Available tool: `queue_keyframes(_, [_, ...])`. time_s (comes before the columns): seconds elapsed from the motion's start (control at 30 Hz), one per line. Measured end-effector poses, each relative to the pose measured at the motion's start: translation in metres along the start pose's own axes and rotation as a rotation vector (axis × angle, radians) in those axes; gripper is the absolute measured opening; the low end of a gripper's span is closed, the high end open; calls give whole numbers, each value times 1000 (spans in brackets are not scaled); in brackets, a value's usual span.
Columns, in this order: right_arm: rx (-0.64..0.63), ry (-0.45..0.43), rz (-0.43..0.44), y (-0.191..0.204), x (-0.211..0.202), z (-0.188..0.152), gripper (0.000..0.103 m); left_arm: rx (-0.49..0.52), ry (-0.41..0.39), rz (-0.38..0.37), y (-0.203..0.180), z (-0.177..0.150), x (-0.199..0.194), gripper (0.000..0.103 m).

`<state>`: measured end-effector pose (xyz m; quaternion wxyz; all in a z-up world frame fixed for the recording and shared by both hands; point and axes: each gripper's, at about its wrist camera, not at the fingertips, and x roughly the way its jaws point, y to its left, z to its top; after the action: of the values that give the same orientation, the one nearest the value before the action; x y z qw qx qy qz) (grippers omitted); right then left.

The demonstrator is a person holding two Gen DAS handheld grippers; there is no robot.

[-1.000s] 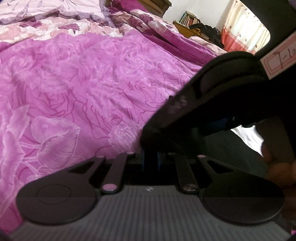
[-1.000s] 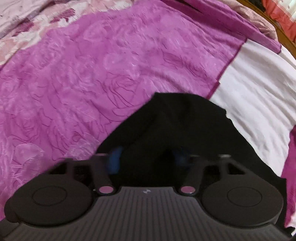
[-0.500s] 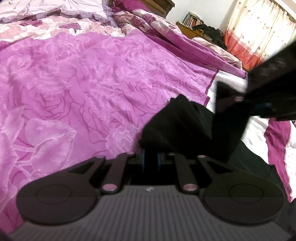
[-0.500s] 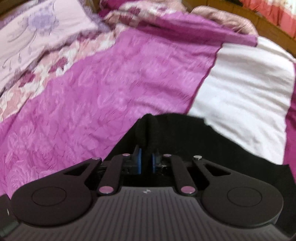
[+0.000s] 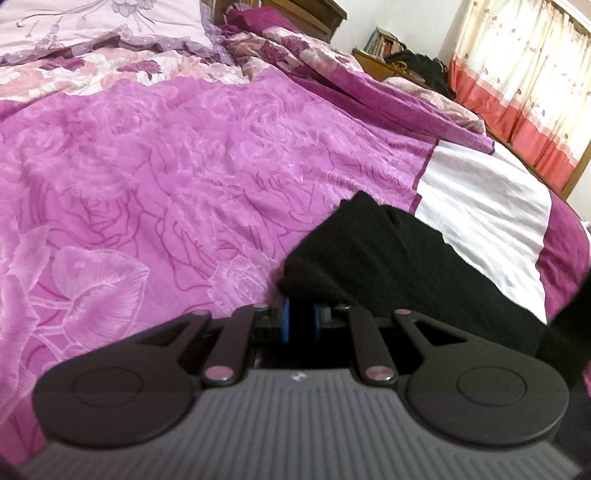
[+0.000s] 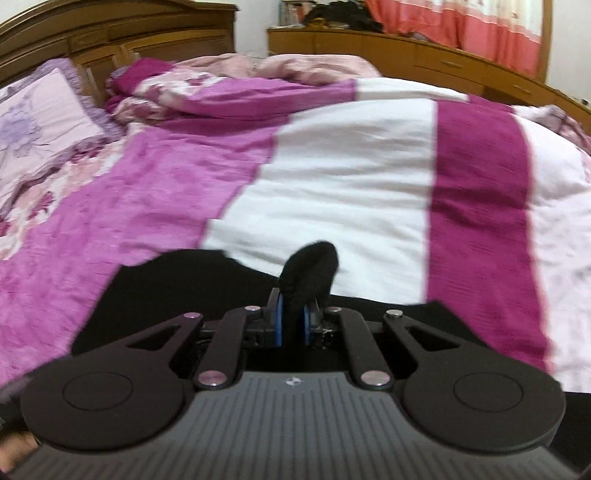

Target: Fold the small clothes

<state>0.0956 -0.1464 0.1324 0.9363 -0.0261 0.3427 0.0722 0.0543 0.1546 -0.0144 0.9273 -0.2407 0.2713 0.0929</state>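
Note:
A black garment point(image 5: 388, 254) lies on the bed, across the pink floral cover and the white stripe. My left gripper point(image 5: 301, 319) is shut on its near left edge, low at the bed surface. In the right wrist view the same black garment point(image 6: 177, 284) spreads below my right gripper point(image 6: 291, 321), which is shut on a pinched fold of it that sticks up between the blue pads point(image 6: 277, 321). The right gripper's dark body shows at the right edge of the left wrist view.
The bed cover has a pink rose part point(image 5: 184, 177), a white stripe point(image 6: 351, 177) and a magenta stripe point(image 6: 480, 184). Pillows point(image 6: 40, 110) lie at the wooden headboard point(image 6: 110, 33). Bunched bedding point(image 5: 332, 62), a wooden cabinet point(image 6: 406, 55) and curtains point(image 5: 517, 74) stand beyond.
My right gripper closed on a fold of the black garment, then lifted and swung right, leaving most of the left wrist view. My left gripper kept its hold.

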Motion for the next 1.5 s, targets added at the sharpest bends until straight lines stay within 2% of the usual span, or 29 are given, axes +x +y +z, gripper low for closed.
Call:
queue_keyframes(0.13, [27, -37, -19, -50, -15, -15, 9, -25, -28, 12, 1, 0, -3, 15])
queue_keyframes(0.23, [132, -83, -13, -88, -30, -39, 10, -21, -40, 14, 0, 0, -7, 16])
queue_keyframes(0.3, [215, -59, 12, -110, -25, -64, 10, -8, -35, 16, -2, -1, -5, 16])
queue_keyframes(0.4, [330, 25, 94, -130, -5, -107, 11, -1, -25, 21, -3, -1, -3, 17])
queue_keyframes(0.47, [426, 61, 121, -142, 12, -129, 23, -4, -23, 19, -3, -1, -3, 17])
queue_keyframes(0.53, [522, 29, 166, -157, 19, -145, 49, -5, -22, 20, -3, -1, -3, 17])
queue_keyframes(0.57, [556, -3, 197, -161, 20, -150, 56, -2, -23, 22, -4, -1, -2, 17])
queue_keyframes(0.6, [600, -24, 243, -166, 23, -153, 69, 11, -26, 30, -6, -1, -2, 17])
queue_keyframes(0.63, [629, -21, 287, -169, 29, -153, 78, 34, -32, 41, -10, -2, -3, 17])
queue_keyframes(0.73, [676, 3, 346, -171, 43, -145, 80, 78, -51, 57, -17, -4, -4, 17])
queue_keyframes(0.77, [676, 23, 353, -168, 47, -140, 79, 77, -51, 55, -17, -4, -3, 17])
queue_keyframes(0.8, [665, 46, 341, -164, 49, -135, 72, 71, -49, 53, -16, -4, -3, 17])
queue_keyframes(0.83, [634, 71, 315, -157, 51, -129, 35, 63, -47, 49, -15, -3, -3, 17])
queue_keyframes(0.87, [594, 91, 276, -149, 50, -123, 15, 59, -47, 46, -14, -3, -3, 17])
queue_keyframes(0.9, [539, 103, 234, -140, 51, -118, 8, 60, -47, 46, -14, -3, -3, 17])
queue_keyframes(0.97, [436, 64, 233, -127, 43, -103, 8, 64, -50, 48, -15, -3, -3, 17])
queue_keyframes(1.1, [307, -90, 288, -115, 10, -62, 7, 58, -83, 43, -15, -4, -10, 17])
queue_keyframes(1.17, [284, -118, 231, -118, 7, -51, 7, 56, -104, 38, -15, -4, -13, 17])
queue_keyframes(1.23, [306, -71, 157, -129, 18, -53, 7, 52, -118, 32, -15, -5, -15, 19])
queue_keyframes(1.33, [295, 33, 45, -137, 46, -70, 7, 67, -84, -5, -17, -4, -15, 31])
queue_keyframes(1.43, [338, 91, -44, -149, 66, -91, 8, 91, -23, 8, -22, -9, -14, 31])
queue_keyframes(1.5, [339, 85, -64, -149, 68, -105, 8, 102, -18, 40, -25, -16, -22, 31])
